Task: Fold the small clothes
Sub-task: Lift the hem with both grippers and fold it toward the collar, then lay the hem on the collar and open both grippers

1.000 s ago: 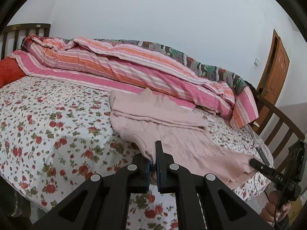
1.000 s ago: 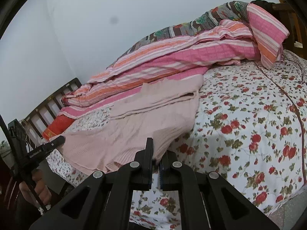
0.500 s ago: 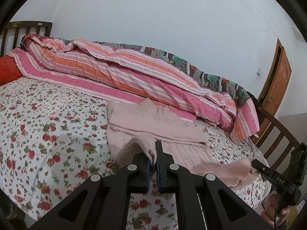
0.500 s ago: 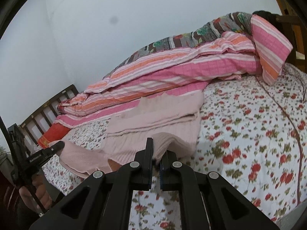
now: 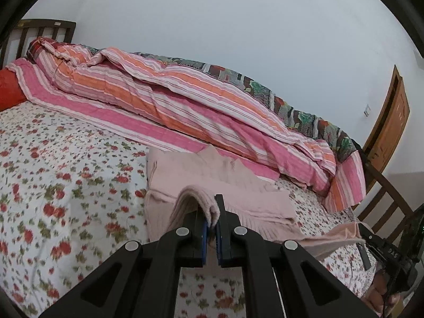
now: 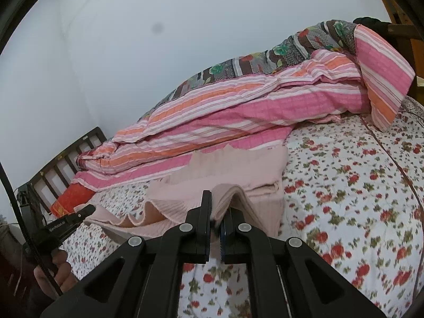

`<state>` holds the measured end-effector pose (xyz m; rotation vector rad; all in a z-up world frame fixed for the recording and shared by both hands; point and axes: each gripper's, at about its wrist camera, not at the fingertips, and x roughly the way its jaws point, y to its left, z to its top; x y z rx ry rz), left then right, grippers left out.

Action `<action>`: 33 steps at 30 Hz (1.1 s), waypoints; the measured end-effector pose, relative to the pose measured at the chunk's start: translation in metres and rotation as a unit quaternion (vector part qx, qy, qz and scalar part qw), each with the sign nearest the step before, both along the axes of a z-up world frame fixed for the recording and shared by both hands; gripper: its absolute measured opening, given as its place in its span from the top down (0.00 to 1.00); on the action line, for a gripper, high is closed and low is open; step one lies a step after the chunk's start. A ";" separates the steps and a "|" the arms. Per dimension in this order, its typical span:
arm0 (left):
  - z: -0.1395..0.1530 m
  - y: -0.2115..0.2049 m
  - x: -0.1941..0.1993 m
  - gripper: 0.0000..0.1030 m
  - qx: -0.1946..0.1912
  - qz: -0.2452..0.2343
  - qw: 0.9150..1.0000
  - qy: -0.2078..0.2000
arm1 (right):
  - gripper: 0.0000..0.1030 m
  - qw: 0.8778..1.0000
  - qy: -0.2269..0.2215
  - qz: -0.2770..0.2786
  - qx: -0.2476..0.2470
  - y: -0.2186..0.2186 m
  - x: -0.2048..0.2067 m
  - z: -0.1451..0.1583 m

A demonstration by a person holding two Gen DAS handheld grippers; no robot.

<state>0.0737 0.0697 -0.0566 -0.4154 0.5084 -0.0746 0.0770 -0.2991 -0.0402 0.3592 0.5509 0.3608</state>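
**Site: bedroom in a home**

I am working over a bed (image 5: pixel 66 185) dressed in a white sheet printed with red flowers. A pink and orange striped quilt (image 5: pixel 185 106) lies bunched along the far side, against a plain white wall (image 5: pixel 212 21). Dark wooden slatted bed rails (image 6: pixel 63 159) stand at the end. A brown wooden door (image 5: pixel 389 122) with a wall switch (image 5: pixel 367 110) beside it closes the room.

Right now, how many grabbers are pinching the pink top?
2. The left hand-held gripper is shut on one lower corner of the pink top, the right hand-held gripper on the other, both lifting its hem off the bed.
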 end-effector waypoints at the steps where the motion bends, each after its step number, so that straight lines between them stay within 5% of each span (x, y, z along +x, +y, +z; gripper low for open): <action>1: 0.000 0.002 0.007 0.95 -0.001 0.001 1.000 0.001 | 0.95 1.000 0.002 -0.002 0.002 0.000 0.005 0.000; 20: -0.037 0.024 0.155 0.95 -0.030 0.026 0.997 0.071 | 0.95 0.999 0.036 -0.015 -0.010 0.021 0.154 -0.018; 26: -0.056 0.026 0.214 0.95 -0.014 0.036 0.994 0.105 | 0.95 0.998 0.064 -0.014 -0.024 0.033 0.214 -0.040; 32: -0.074 0.032 0.261 0.92 -0.039 0.024 0.987 0.155 | 0.89 0.993 0.114 -0.017 -0.042 0.041 0.262 -0.071; 33: -0.077 0.033 0.266 0.86 -0.044 0.023 0.984 0.170 | 0.87 0.991 0.125 -0.017 -0.050 0.041 0.267 -0.077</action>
